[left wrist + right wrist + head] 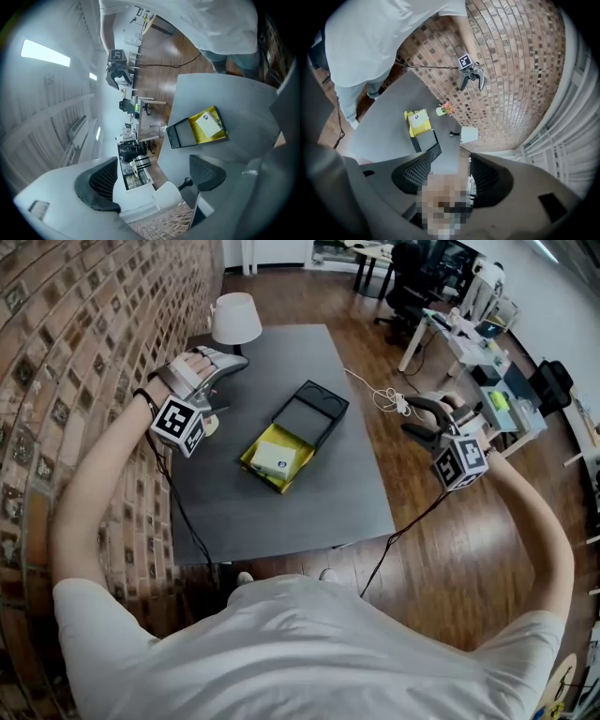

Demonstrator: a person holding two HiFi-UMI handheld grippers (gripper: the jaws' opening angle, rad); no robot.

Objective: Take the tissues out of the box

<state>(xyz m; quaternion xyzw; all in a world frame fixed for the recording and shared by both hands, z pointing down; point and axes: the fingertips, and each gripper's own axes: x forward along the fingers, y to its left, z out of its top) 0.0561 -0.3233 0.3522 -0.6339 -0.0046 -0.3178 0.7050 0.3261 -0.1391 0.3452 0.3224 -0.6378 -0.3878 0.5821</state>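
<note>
Jaws on the left gripper (227,385) and the right gripper (410,418) stand released, nothing between them. White tissue pack (275,458) lies inside the open yellow cardboard box (282,483) (black lid (309,413) flat, touching it) on the dark grey tabletop (281,517). Left gripper hovers near the white lamp shade (235,318) by the brick wall (75,334); right gripper is beyond the tabletop's edge, over the wooden floor (450,549)

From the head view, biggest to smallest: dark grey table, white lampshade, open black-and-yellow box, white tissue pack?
1. dark grey table
2. open black-and-yellow box
3. white lampshade
4. white tissue pack
</note>
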